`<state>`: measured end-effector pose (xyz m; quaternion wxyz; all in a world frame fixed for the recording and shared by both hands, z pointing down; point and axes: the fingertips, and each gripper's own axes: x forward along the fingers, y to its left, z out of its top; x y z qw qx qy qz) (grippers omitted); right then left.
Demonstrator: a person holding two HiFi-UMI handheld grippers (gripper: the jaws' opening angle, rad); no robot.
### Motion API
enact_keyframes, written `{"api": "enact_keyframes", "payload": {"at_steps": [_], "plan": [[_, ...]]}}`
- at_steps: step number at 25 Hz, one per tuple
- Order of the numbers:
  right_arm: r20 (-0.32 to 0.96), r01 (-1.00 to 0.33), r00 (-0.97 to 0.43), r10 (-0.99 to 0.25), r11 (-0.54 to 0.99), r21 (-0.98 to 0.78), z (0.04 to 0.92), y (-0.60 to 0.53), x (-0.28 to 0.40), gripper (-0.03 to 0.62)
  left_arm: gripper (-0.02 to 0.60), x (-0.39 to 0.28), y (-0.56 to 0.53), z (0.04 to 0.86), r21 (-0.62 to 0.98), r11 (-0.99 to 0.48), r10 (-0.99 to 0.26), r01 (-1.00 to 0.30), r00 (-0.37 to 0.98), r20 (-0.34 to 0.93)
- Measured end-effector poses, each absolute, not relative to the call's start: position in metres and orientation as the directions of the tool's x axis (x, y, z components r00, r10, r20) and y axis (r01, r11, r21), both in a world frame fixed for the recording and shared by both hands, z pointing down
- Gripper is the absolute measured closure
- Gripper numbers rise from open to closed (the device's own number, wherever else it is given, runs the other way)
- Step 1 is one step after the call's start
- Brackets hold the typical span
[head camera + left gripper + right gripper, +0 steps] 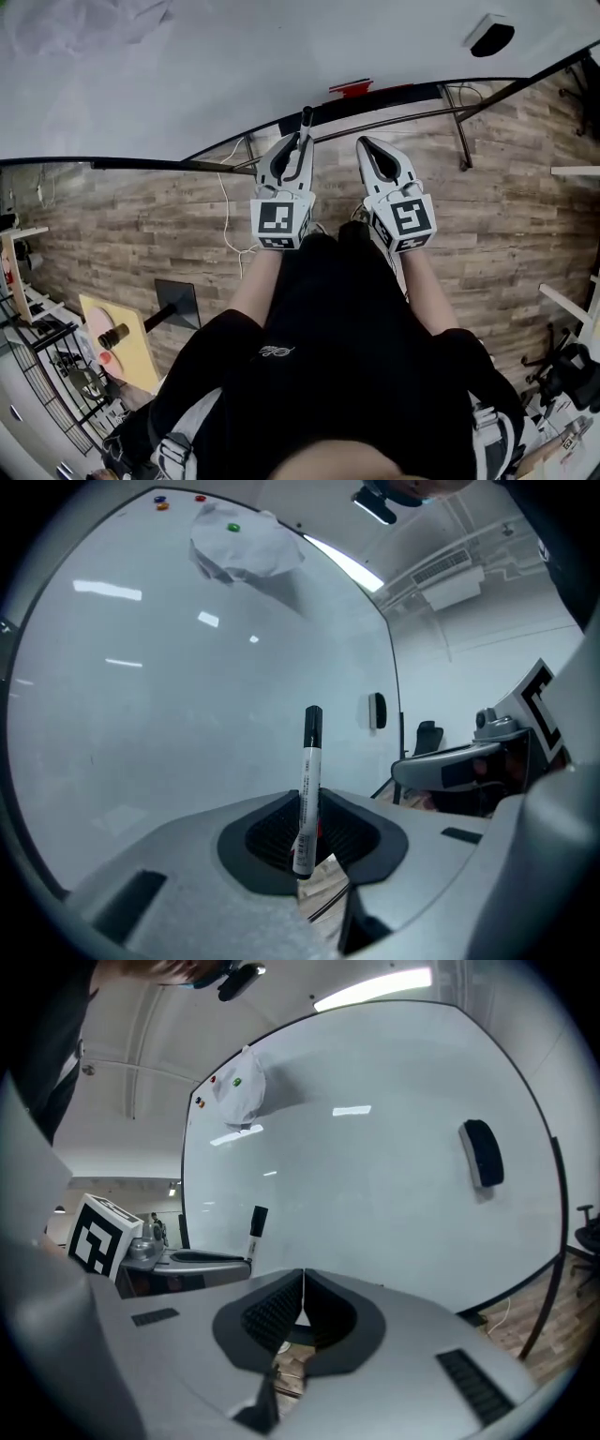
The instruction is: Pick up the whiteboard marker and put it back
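Observation:
A whiteboard marker (307, 780) with a white barrel and black cap stands upright between the pads of my left gripper (307, 806), which is shut on it. In the head view the left gripper (298, 142) holds the marker (306, 120) with its cap pointing at the lower edge of the whiteboard (234, 66). My right gripper (366, 144) is alongside on the right, close to the board, with its jaws shut and nothing between them (301, 1283). From the right gripper view the marker (255, 1226) shows to the left, in front of the whiteboard (375, 1176).
A black eraser (491, 36) clings to the board at the right. A crumpled white sheet (246, 546) and small magnets (161, 501) sit near the board's top. A red item (351, 89) lies on the board's bottom rail. Stand legs (459, 131) and a cable (227, 220) cross the wooden floor.

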<state>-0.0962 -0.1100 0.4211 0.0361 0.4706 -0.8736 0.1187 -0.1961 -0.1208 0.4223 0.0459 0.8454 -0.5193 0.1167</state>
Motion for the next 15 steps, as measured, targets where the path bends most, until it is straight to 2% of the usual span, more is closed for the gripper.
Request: {"api": "enact_keyframes", "payload": {"at_steps": [8, 15], "plan": [[0.15, -0.859, -0.509, -0.847, 0.49, -0.149, 0.39, -0.079, -0.123, 0.591, 0.512, -0.221, -0.086, 0.39, 0.046, -0.479, -0.865, -0.877, 0.48, 0.15], [0.15, -0.88, -0.475, -0.867, 0.461, -0.117, 0.38, -0.051, -0.131, 0.591, 0.512, -0.221, -0.059, 0.373, 0.045, -0.534, -0.842, -0.844, 0.536, 0.068]]}}
